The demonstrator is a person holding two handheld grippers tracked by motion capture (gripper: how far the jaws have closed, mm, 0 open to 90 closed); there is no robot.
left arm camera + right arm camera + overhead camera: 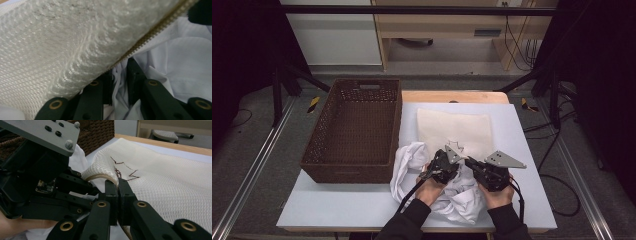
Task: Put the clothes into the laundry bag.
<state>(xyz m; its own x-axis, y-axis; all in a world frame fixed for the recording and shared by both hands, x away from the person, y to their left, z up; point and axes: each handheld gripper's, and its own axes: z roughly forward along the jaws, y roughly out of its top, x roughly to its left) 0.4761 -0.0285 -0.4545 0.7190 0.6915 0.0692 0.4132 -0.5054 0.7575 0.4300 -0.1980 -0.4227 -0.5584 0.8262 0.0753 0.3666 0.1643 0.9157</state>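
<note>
Work in hand: stuffing the white garment (pixel 432 187) into the cream mesh laundry bag (pixel 455 131) on the table (pixel 522 150).
Right gripper (pixel 117 185): jaws pressed together on the bag's zipper edge (pixel 100 177), holding the mouth lifted.
Left gripper (pixel 118 75): jaws nearly together, pinching a fold of white cloth right under the zipper (pixel 155 32).
Garment position: mostly bunched at the near edge of the table, between and around both hands; looks barely started into the bag.
Bag position: flat mid-table, just right of the wicker basket (pixel 354 130).
Done so far: mouth opened, first fold gripped at the opening.
Left to do: likely feeding the bulk in, zipping; basket possibly the final stop.
</note>
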